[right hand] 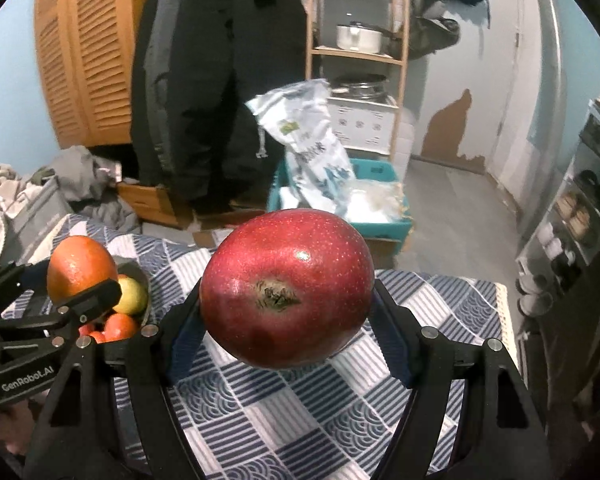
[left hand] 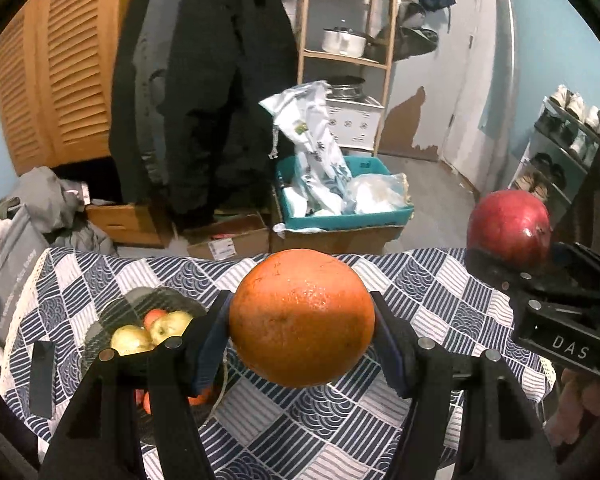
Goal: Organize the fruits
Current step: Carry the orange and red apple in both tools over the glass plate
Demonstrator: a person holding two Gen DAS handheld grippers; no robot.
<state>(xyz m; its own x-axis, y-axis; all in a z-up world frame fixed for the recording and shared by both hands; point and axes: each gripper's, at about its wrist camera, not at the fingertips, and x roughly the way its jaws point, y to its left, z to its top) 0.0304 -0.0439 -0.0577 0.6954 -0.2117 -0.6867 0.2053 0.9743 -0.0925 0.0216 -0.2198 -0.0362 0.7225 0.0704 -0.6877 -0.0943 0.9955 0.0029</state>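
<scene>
Pomegranate [right hand: 287,292] hangs above the table [right hand: 300,420], pinched in the right tongs [right hand: 288,320], its dried crown end facing the camera. Left tongs [left hand: 302,320] pinch an orange [left hand: 302,316] beside the fruit bowl [left hand: 112,312].

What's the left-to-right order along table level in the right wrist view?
Left tongs holding the orange → bowl of fruit → pomegranate in the right tongs → bare tablecloth out to the table's right edge.
</scene>
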